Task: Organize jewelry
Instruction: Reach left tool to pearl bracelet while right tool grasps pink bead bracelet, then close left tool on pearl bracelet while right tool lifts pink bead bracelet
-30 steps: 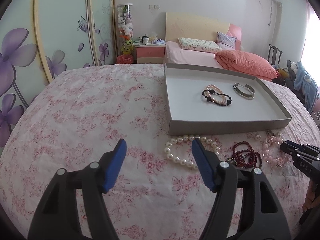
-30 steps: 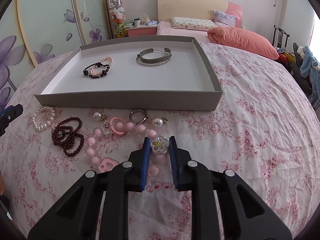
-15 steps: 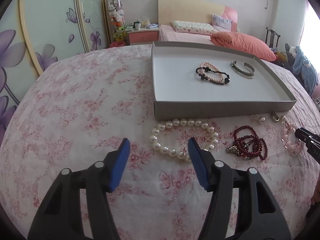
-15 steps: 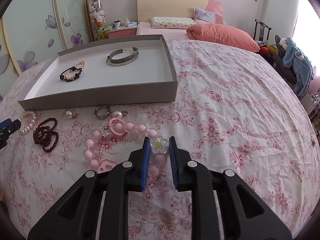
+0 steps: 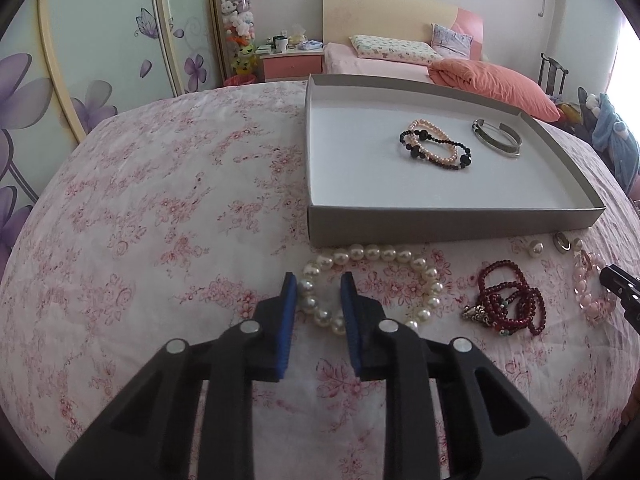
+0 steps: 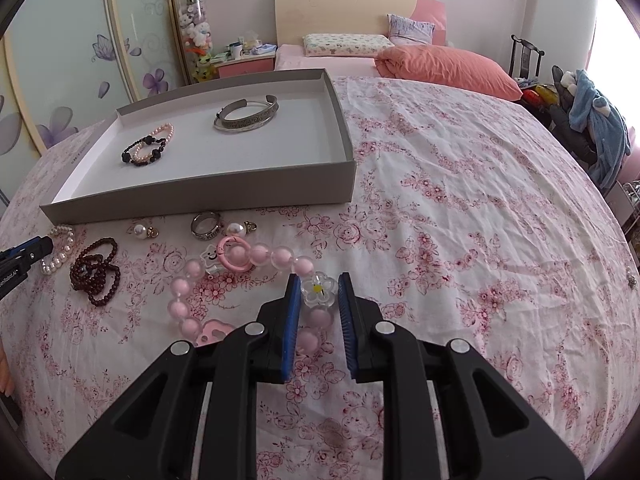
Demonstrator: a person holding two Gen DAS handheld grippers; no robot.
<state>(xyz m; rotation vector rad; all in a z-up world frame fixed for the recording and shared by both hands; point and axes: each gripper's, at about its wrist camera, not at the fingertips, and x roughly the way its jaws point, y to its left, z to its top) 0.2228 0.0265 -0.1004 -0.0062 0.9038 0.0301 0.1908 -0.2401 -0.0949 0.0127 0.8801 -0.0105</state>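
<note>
Your left gripper [image 5: 319, 286]: fingers just closing around the pearl bracelet [image 5: 374, 285], lower centre. Your right gripper [image 6: 318, 287]: clamped on the pink bead bracelet [image 6: 248, 280].

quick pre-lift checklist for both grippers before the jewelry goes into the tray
1. Left gripper around the pearl bracelet: ok. Its jaws have just been closing, with the near-left beads between them.
2. Left pads pressing the pearls: cannot tell.
3. Right gripper on the pink bead bracelet: ok, shut on the strand by the flower charm.
4. Free floor in the tray: ok. The black and pink bracelets and the silver bangle lie toward its far side.
5. Pearl bracelet free of the dark red bracelet: ok, they lie apart.
</note>
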